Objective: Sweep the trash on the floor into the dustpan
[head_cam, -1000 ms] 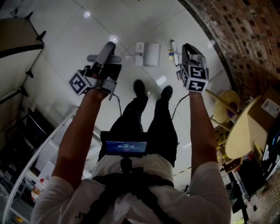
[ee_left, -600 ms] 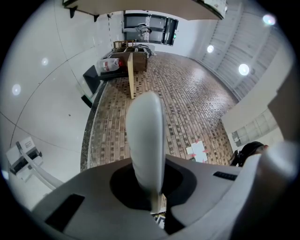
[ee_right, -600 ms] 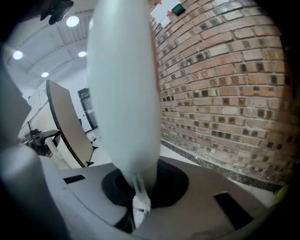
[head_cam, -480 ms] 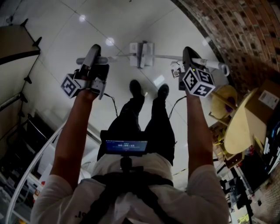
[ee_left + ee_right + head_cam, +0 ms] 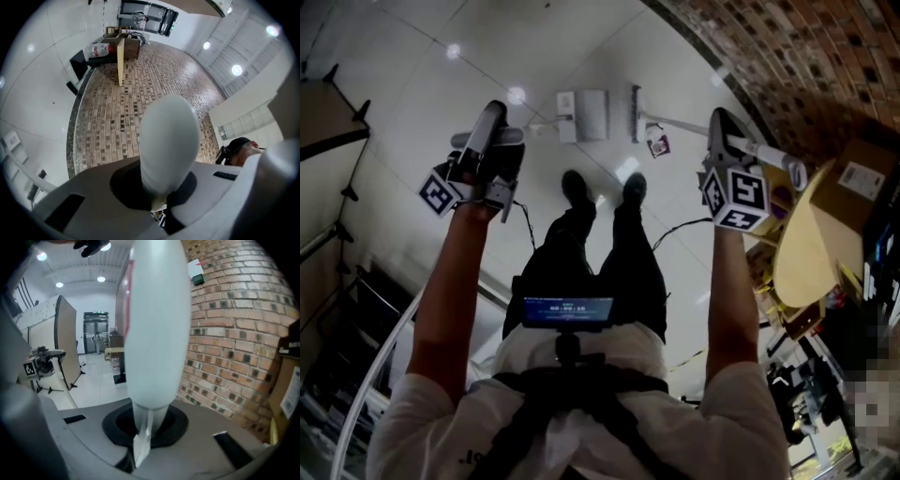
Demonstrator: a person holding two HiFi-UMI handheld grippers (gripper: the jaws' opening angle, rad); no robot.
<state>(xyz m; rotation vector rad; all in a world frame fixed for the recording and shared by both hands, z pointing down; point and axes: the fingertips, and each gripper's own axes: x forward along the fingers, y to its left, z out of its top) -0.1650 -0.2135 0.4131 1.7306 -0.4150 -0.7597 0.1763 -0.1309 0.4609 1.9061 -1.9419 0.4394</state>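
Note:
A white dustpan stands on the tiled floor ahead of the person's shoes. Its long grey handle runs left into my left gripper, which is shut on it; the left gripper view shows the handle's rounded white end sticking out between the closed jaws. My right gripper is shut on the white broom handle, seen as a thick white shaft in the right gripper view. The broom head rests on the floor just right of the dustpan. A small colourful piece of trash lies beside it.
A curved brick wall bounds the floor on the right. Below it stand a round wooden table and a cardboard box. Dark shelving and a railing fill the lower left. The person's feet stand behind the dustpan.
My right gripper has risen and moved right with the broom handle, and the broom head now sits beside the dustpan. The left gripper has lifted slightly, still on the dustpan handle.

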